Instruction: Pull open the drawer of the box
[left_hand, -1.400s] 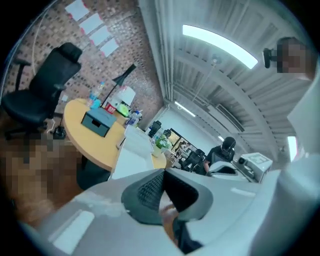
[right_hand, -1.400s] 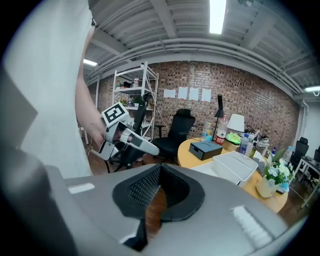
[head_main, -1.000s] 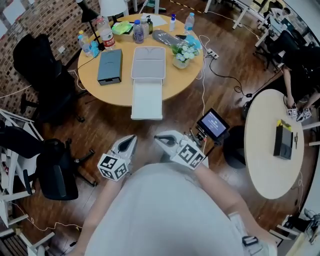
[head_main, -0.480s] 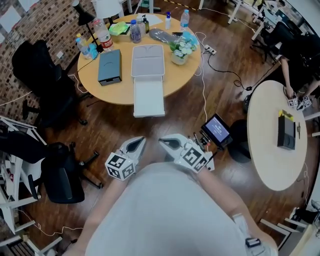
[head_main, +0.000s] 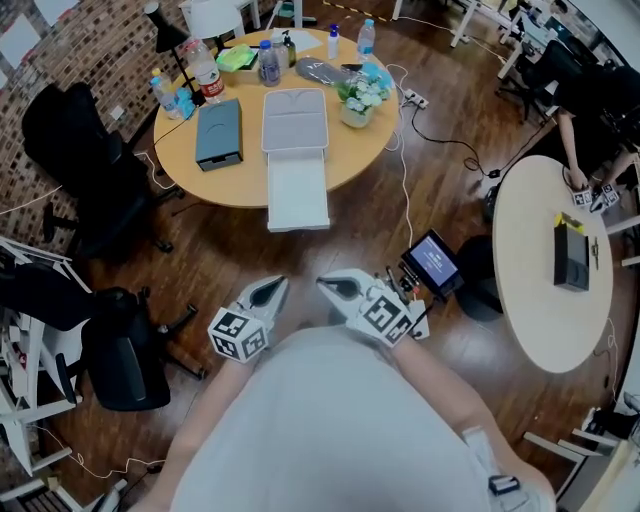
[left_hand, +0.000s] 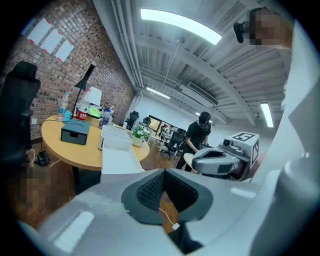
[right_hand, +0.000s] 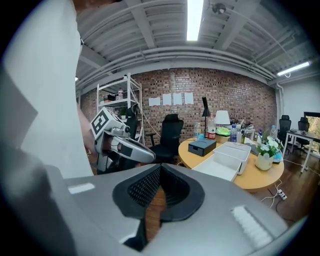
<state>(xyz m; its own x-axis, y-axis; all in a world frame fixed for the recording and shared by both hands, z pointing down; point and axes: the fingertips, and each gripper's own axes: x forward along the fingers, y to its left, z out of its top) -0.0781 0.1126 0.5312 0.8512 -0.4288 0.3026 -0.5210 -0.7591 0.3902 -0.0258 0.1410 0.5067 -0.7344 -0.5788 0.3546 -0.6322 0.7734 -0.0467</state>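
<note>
A white box (head_main: 296, 120) stands on the round wooden table (head_main: 240, 190). Its long drawer (head_main: 298, 192) is pulled out toward me and overhangs the table's edge; the drawer also shows in the left gripper view (left_hand: 117, 155) and the right gripper view (right_hand: 222, 165). A smaller grey-blue box (head_main: 219, 132) sits to its left. My left gripper (head_main: 272, 285) (left_hand: 164, 172) and right gripper (head_main: 325, 283) (right_hand: 160, 167) hover side by side close to my body, well short of the table. Both are shut with nothing between the pads.
Bottles (head_main: 208, 70), a desk lamp (head_main: 165, 30) and a flower pot (head_main: 355, 100) crowd the table's far side. Black office chairs (head_main: 75, 150) (head_main: 110, 350) stand at the left. A small monitor on a stand (head_main: 432, 262) and a white round table (head_main: 545, 290) are at the right, with a person (head_main: 590, 110) beyond.
The view has drawn slightly back from the table. Both grippers drifted a little to the right and stay shut. The drawer has not moved.
</note>
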